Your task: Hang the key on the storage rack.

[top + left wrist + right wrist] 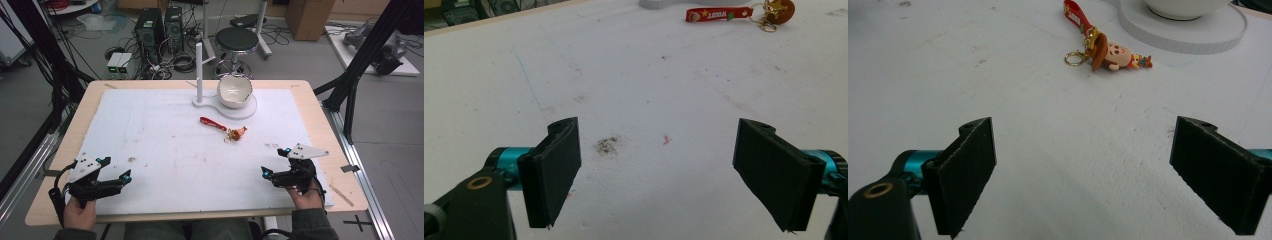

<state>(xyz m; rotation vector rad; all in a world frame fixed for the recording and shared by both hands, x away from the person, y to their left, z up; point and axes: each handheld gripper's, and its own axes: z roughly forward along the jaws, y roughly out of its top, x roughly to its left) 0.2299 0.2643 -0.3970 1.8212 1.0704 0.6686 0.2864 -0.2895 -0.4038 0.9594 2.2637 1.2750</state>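
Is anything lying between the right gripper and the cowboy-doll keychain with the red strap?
Nothing visible. Only bare white foam mat lies between the open right gripper and the cowboy-doll keychain with the red strap. The white bowl on its round white stand sits beyond the keychain, not in the path.

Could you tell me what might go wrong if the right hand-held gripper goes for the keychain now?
1. The keychain lies flat on the white mat; its thin red strap and small ring could slip from the open right hand-held gripper.
2. It lies close to the white stand carrying the bowl, so an overshoot might nudge it.
3. The upright post could snag a lifted strap.
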